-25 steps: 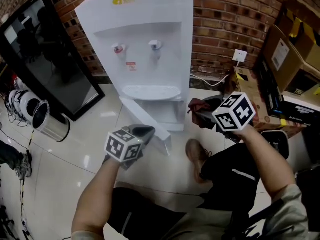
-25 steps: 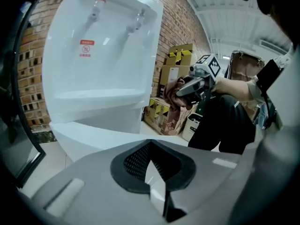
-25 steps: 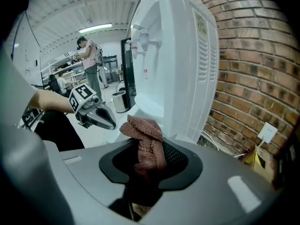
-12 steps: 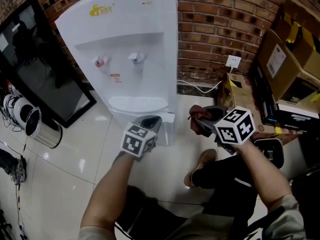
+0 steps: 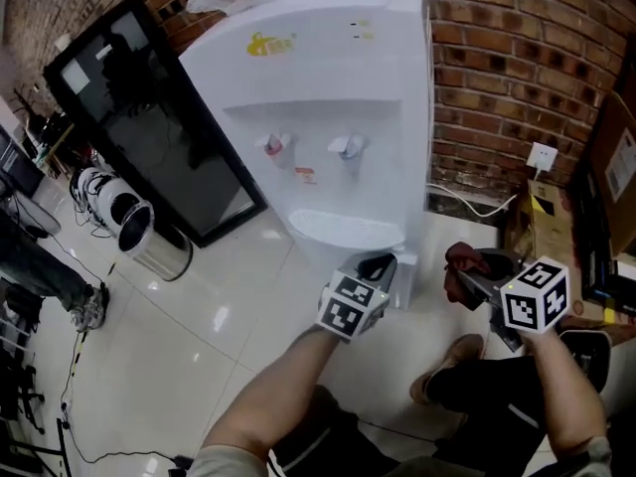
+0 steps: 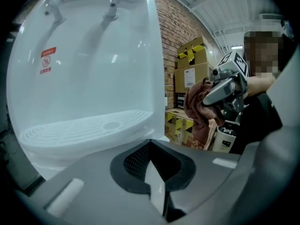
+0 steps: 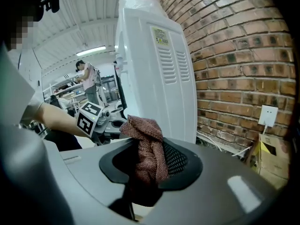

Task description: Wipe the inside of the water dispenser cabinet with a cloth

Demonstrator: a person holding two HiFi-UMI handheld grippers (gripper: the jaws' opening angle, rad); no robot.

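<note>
The white water dispenser [image 5: 328, 87] stands against the brick wall. My left gripper [image 5: 380, 266] is at its base, below the drip tray [image 6: 89, 130]. It is shut on the thin edge of the white cabinet door [image 5: 404, 288], which shows as a white sliver [image 6: 157, 191] between the jaws. The door lies close against the cabinet, hiding the inside. To the right, my right gripper [image 5: 472, 276] is shut on a bunched reddish-brown cloth [image 5: 465, 258], held clear of the dispenser's side. The cloth [image 7: 147, 149] hangs between the jaws.
A black glass panel [image 5: 149, 117] leans on the wall to the left, with a metal bin [image 5: 154, 246] in front. A wall socket [image 5: 542, 155] and cable are at the right, beside cardboard boxes [image 5: 621, 167]. My shoe [image 5: 447, 366] rests on the tiled floor.
The cabinet door stood swung out a second ago and is now almost against the cabinet, carried by my left gripper. The right gripper kept the cloth and shifted slightly.
</note>
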